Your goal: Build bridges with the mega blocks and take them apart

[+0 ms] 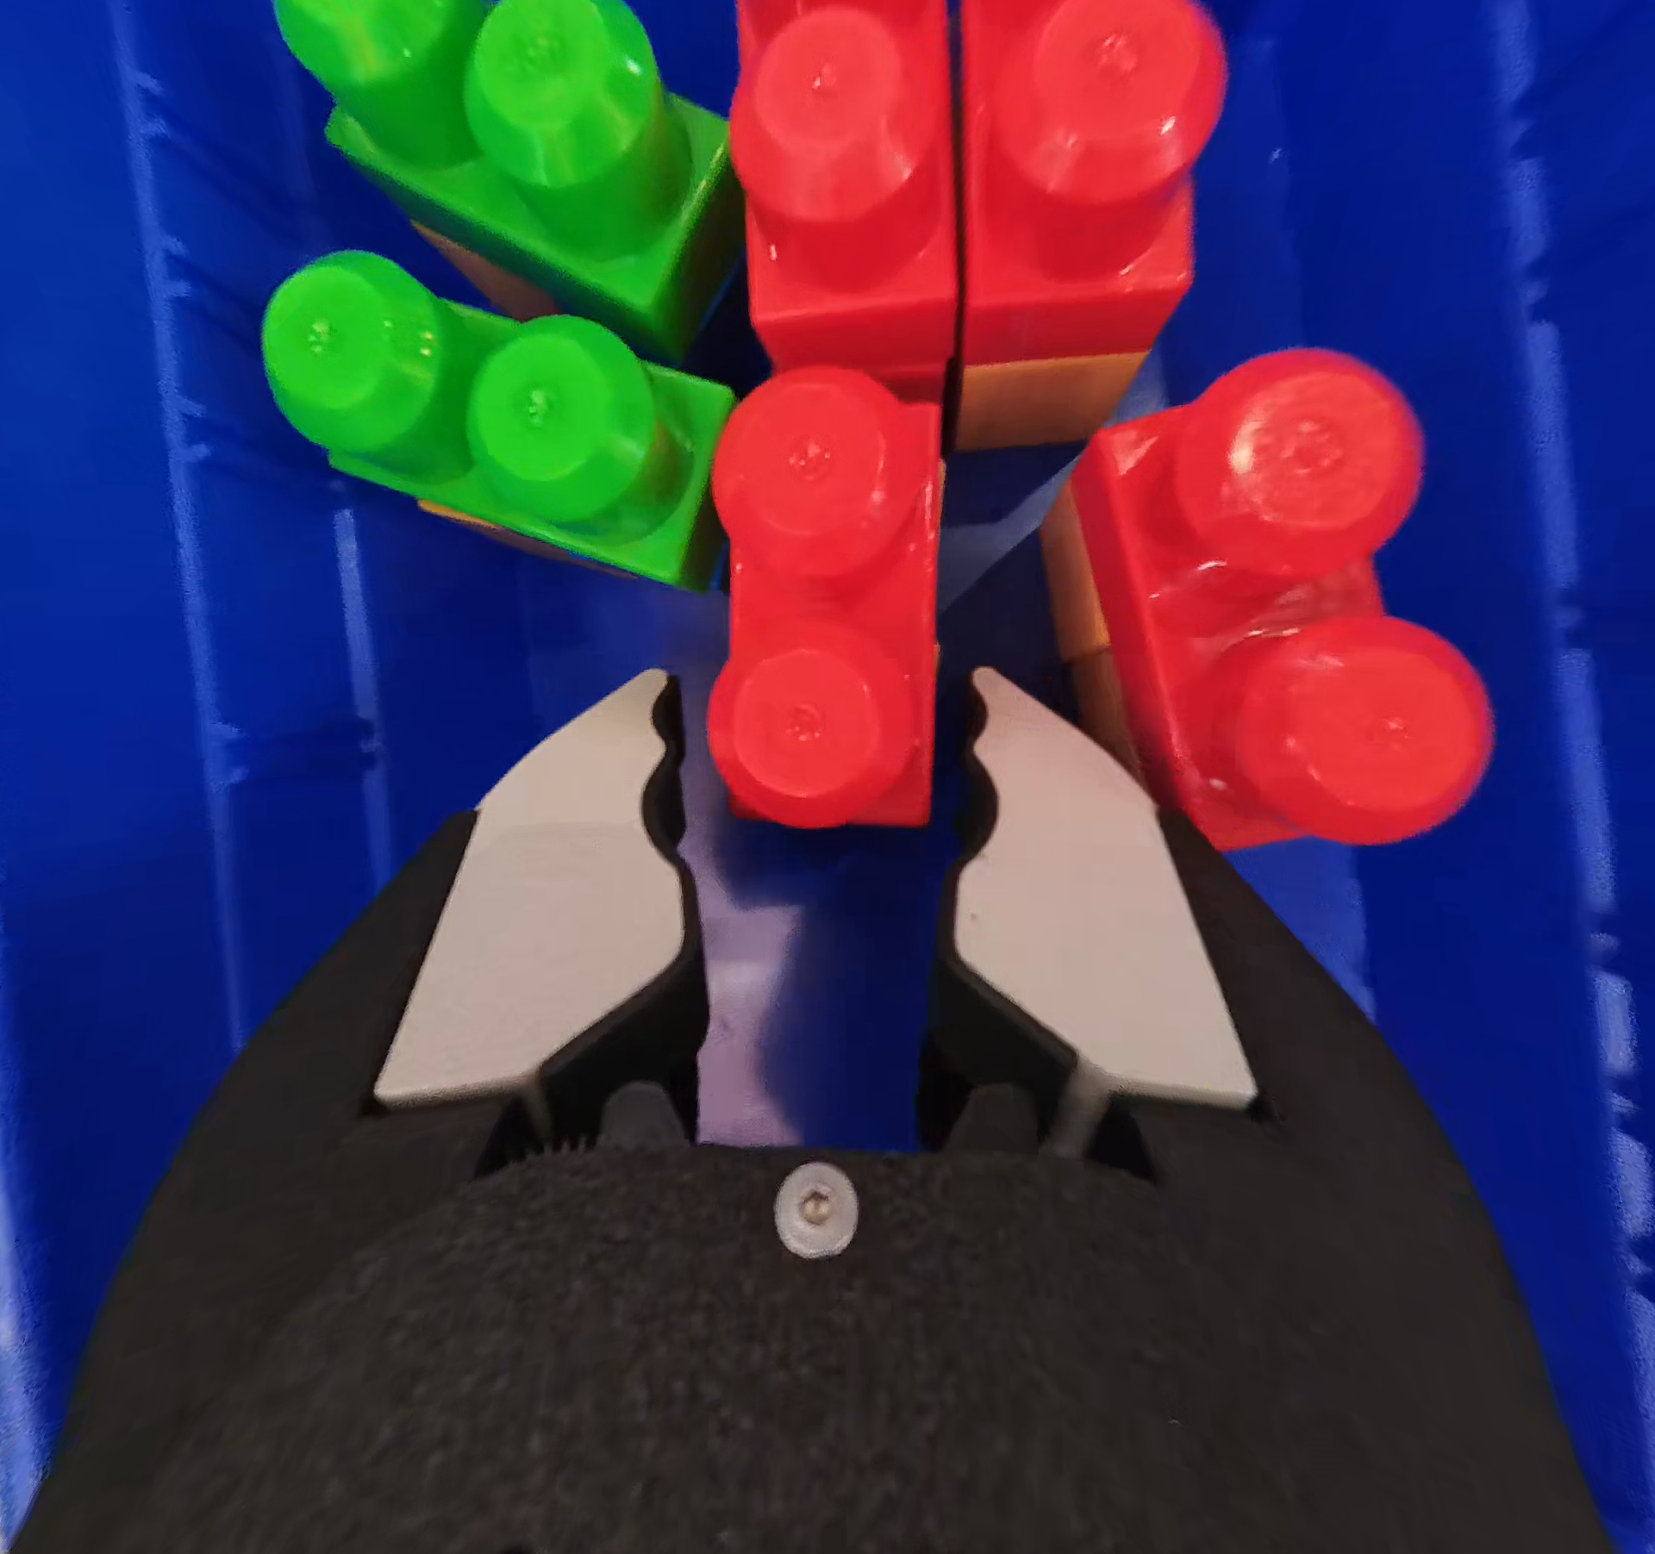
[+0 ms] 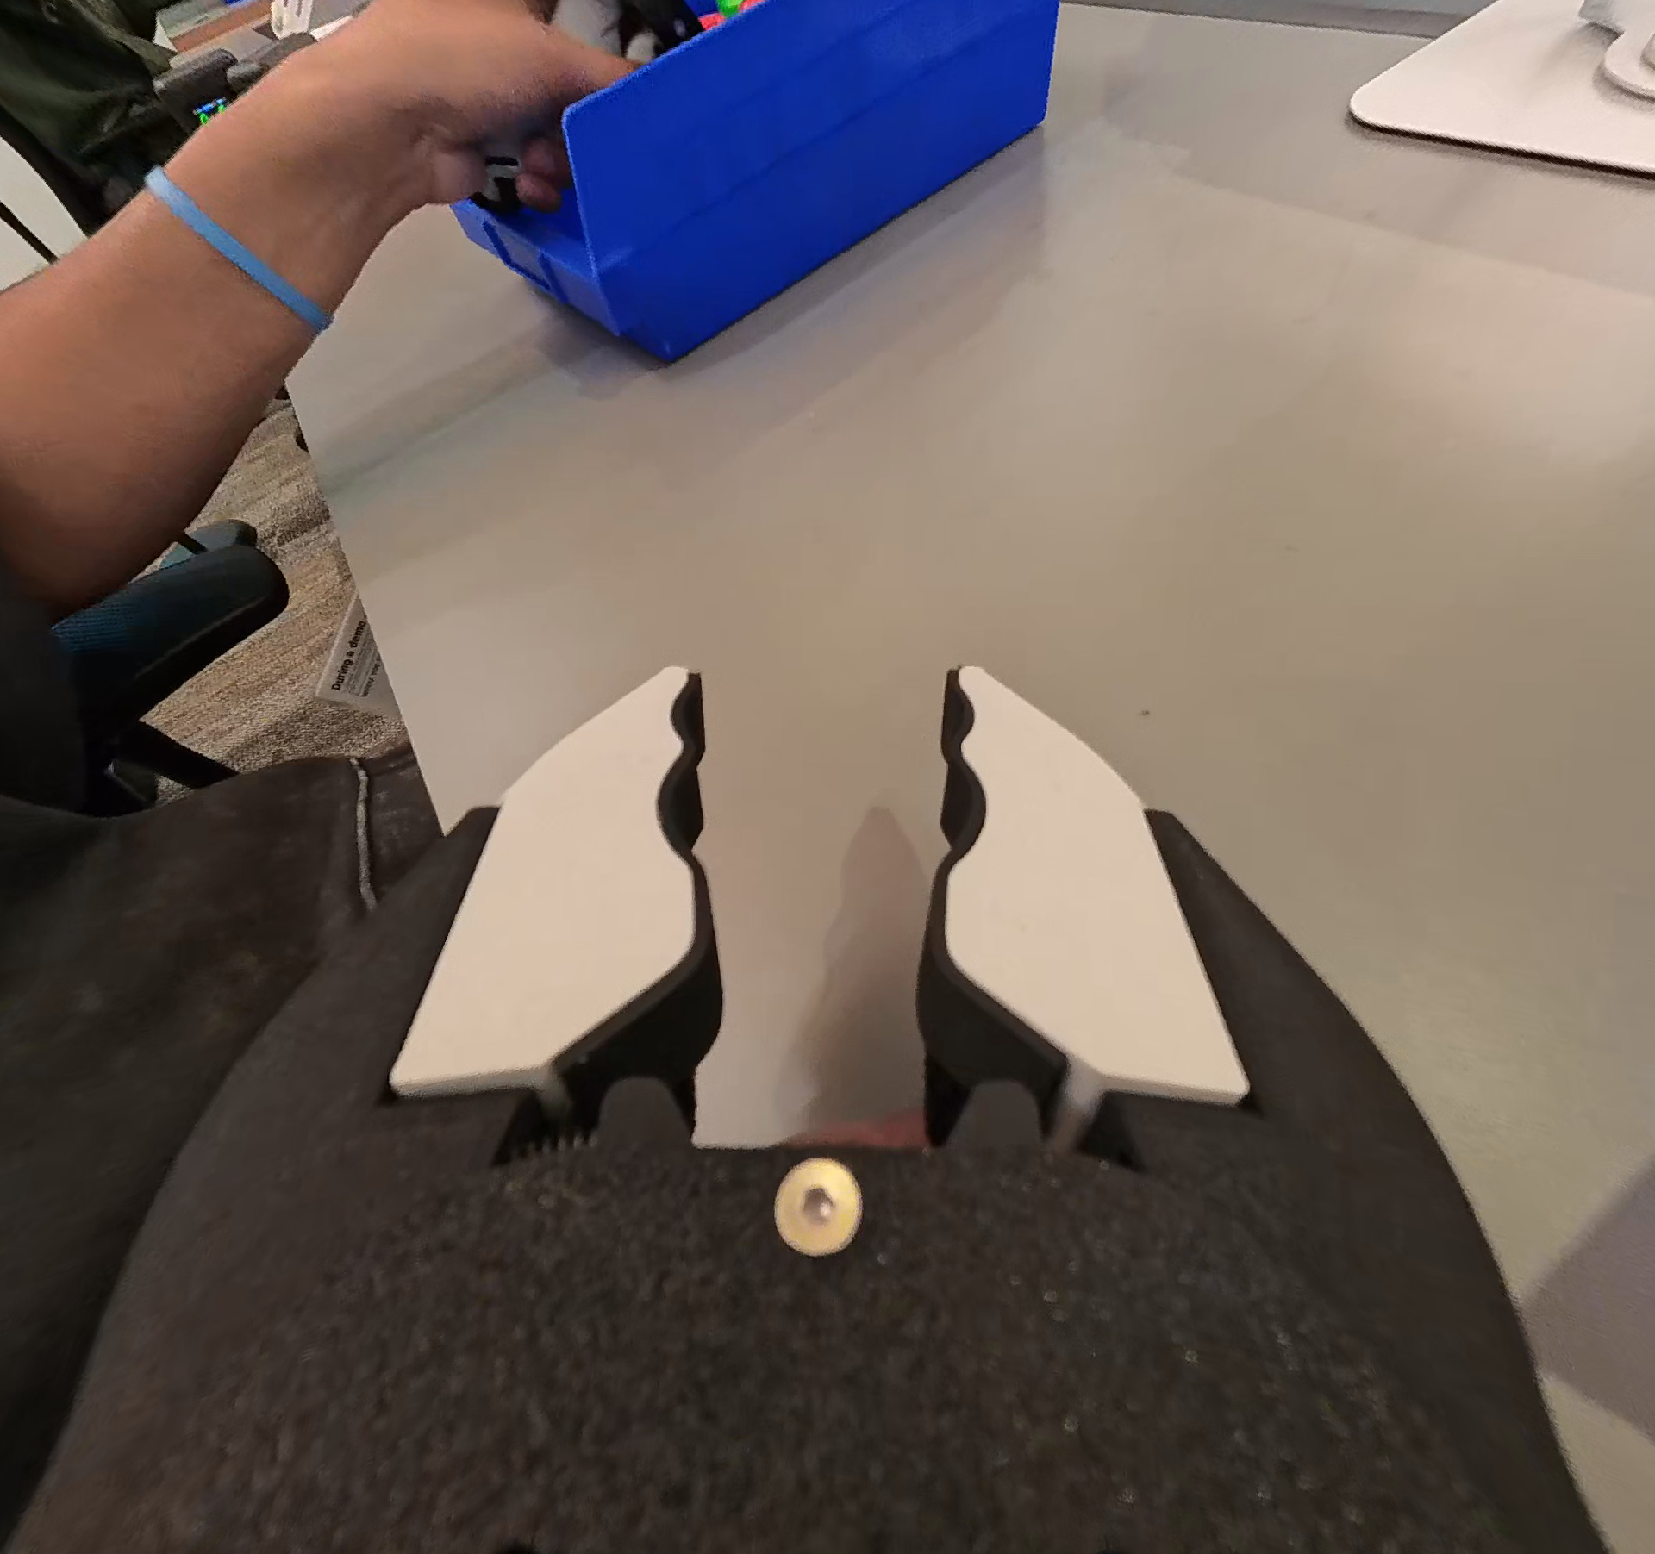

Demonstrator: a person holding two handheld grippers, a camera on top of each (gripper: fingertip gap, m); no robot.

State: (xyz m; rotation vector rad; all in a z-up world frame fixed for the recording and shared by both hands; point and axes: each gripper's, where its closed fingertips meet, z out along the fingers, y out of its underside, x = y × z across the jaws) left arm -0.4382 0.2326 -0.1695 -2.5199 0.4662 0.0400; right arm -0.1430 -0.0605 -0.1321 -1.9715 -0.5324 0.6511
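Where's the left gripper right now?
The left gripper is inside the blue bin, open around the nearest red block, green blocks to its left.

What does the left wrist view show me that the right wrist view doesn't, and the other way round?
Only the left wrist view: the left tongs open inside the bin, straddling the nearest red block, with more red blocks and two green blocks around it.

Only the right wrist view: the right tongs open and empty over the grey table, and the hand reaching into the bin.

Both: the blue bin and blocks in it.
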